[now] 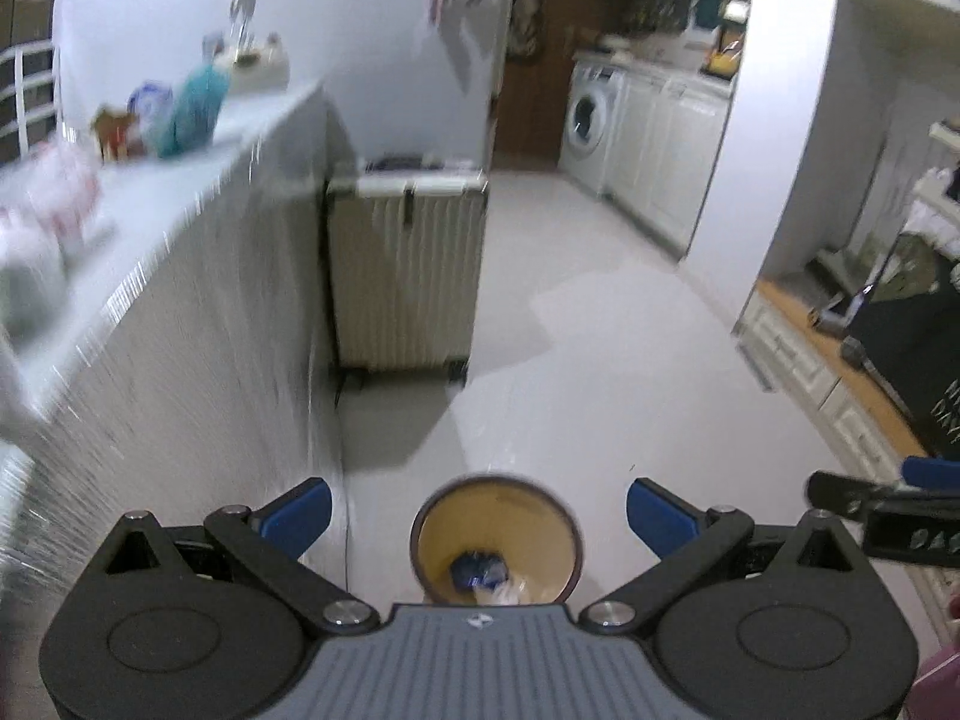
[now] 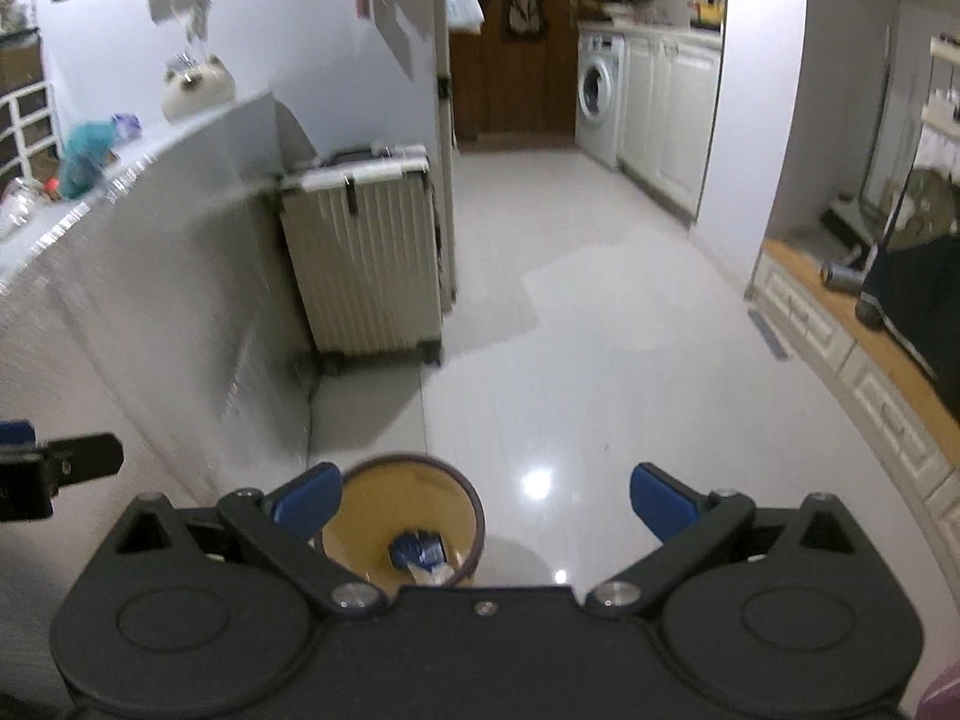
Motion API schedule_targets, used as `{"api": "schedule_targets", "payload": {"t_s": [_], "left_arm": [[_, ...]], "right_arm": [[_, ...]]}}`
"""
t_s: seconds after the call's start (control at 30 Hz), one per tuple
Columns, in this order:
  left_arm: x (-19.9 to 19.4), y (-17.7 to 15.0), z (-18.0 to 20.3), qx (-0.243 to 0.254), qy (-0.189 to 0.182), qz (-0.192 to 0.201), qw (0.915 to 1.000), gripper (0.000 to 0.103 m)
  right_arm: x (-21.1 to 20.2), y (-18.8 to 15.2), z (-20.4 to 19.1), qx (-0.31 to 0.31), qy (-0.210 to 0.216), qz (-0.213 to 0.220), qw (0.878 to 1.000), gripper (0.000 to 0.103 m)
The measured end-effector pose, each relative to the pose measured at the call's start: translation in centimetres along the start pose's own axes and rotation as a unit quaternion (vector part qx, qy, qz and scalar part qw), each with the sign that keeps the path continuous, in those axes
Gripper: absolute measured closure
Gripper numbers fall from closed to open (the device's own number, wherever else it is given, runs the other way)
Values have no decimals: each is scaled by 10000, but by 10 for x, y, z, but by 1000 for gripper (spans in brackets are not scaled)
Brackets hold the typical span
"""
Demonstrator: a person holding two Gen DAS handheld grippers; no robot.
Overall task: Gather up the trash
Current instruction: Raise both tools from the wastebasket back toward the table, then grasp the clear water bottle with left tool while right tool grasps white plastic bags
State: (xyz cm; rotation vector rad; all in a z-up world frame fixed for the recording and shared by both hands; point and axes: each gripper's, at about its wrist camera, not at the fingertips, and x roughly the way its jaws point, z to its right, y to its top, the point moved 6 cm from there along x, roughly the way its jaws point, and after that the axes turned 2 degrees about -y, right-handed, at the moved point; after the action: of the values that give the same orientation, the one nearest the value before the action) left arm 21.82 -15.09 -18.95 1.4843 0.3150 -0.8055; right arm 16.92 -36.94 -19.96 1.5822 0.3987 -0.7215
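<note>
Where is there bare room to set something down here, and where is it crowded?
Free: the pale floor between the bin, the suitcase and the drawer fronts, running back to the washing machine. Crowded: the counter top, lined with blurred items, and the bin, already holding wrappers.

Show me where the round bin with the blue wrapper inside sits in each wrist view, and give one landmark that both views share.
Left wrist view: the bin sits at bottom centre, between the open fingers of the left gripper.
Right wrist view: the bin sits at bottom, left of centre, beside the left finger of the right gripper.
Shared landmark: the ribbed suitcase against the wall.
</note>
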Motion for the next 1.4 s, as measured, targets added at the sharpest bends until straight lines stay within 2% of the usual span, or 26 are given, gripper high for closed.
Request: {"api": "schedule_targets", "payload": {"t_s": [0.2, 0.47, 0.83, 1.03, 1.27, 1.4], "left_arm": [[-63, 30, 6, 101, -4, 693, 9975, 0], [-136, 50, -12, 13, 269, 1414, 9896, 0], [-193, 66, -66, 43, 653, 1854, 9805, 0], [-212, 74, -116, 227, 709, 1998, 9770, 0], [-225, 87, -211, 122, 852, 1997, 9761, 0], [-230, 94, -262, 62, 810, 2010, 9762, 0]], "right_arm": [[-60, 26, -13, -78, 98, 583, 9982, 0], [-118, 53, -37, -101, 358, 1282, 9911, 0], [-143, 66, -96, -146, 963, 1656, 9814, 0], [-146, 71, -140, -283, 1223, 1684, 9777, 0], [-149, 70, -197, -548, 1595, 1694, 9710, 0], [-148, 68, -227, -603, 1841, 1663, 9669, 0]]}}
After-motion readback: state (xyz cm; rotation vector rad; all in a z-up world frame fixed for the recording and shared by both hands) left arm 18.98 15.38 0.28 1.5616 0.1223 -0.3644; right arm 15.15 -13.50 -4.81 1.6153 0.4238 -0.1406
